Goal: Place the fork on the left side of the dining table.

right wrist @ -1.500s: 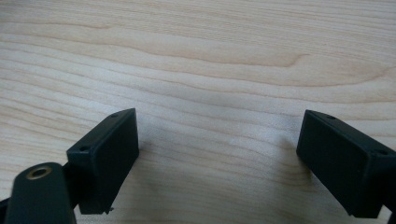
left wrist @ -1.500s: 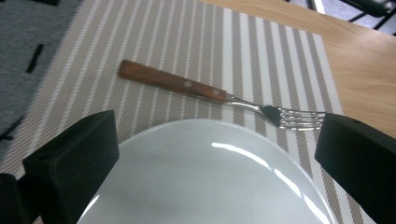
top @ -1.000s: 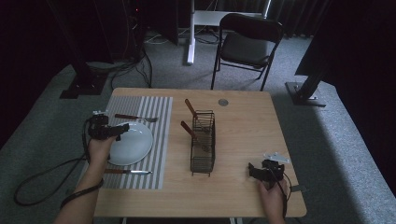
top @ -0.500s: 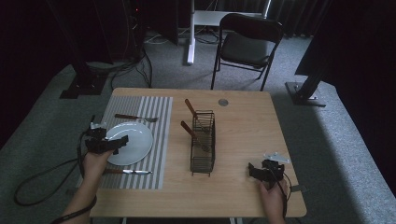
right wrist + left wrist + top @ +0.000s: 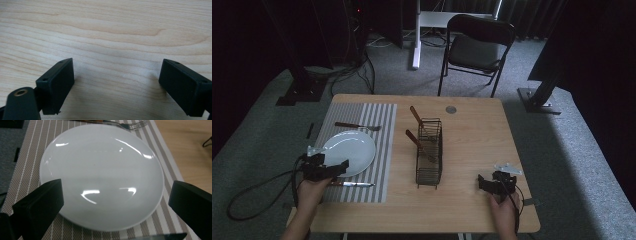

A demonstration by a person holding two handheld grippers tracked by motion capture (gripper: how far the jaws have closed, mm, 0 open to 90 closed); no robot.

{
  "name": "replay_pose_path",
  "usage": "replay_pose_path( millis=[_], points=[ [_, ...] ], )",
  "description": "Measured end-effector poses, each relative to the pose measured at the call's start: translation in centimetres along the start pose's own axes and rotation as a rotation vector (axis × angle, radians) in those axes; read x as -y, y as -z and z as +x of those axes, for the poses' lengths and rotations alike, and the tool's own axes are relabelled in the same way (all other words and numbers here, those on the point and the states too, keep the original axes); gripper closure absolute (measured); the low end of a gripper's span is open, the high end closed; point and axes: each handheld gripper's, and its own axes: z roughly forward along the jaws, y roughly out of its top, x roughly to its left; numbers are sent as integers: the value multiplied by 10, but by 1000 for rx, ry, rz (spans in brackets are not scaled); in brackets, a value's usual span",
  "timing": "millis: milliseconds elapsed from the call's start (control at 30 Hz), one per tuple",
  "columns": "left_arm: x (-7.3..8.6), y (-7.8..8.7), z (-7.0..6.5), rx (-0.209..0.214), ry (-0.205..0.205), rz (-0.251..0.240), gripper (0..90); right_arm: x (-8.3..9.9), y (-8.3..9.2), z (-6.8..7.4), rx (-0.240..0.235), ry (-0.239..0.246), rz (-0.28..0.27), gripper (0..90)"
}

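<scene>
The white plate point(image 5: 348, 151) lies on a grey-and-white striped placemat point(image 5: 382, 150) at the left side of the wooden table point(image 5: 472, 145); it is round, shallow and glossy, with nothing on it, and in the left gripper view its glaze point(image 5: 102, 177) carries curved streaks of reflected light across a faintly sunken middle; its rim reaches nearly to the mat's left edge. A fork point(image 5: 358, 126) with a dark wooden handle lies on the mat just beyond the plate, its tines point(image 5: 136, 124) close to the far rim; a table knife point(image 5: 349, 184) with a like handle lies on the mat on the person's side of the plate, near it, and its blade tip point(image 5: 162, 236) shows at the bottom of the left gripper view.

The left gripper point(image 5: 343, 166) is held at the plate's near-left edge, pointing across it; its two black jaws stand wide apart with nothing between them, the plate lying in the gap and beyond; whether a jaw touches the rim cannot be told. The right gripper point(image 5: 481, 183) sits low over bare wood at the table's near right, well apart from the plate; its jaws are likewise spread and grasp nothing.

Between the two, a black wire cutlery basket point(image 5: 430, 152) stands on the table just right of the mat; two wooden-handled utensils point(image 5: 418, 141) lean out of it.
</scene>
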Motion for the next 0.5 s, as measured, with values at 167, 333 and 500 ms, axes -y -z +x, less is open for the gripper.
replay_pose_path(
  millis=[167,333,500],
  points=[
    [11,2,1,0,2,-3,0,0,0,0,0,-1,0,125],
    [20,4,1,-8,0,-5,0,0,0,0,0,-1,0,125],
    [35,9,4,-16,7,-4,0,0,0,0,0,-2,2,125]
  ],
)
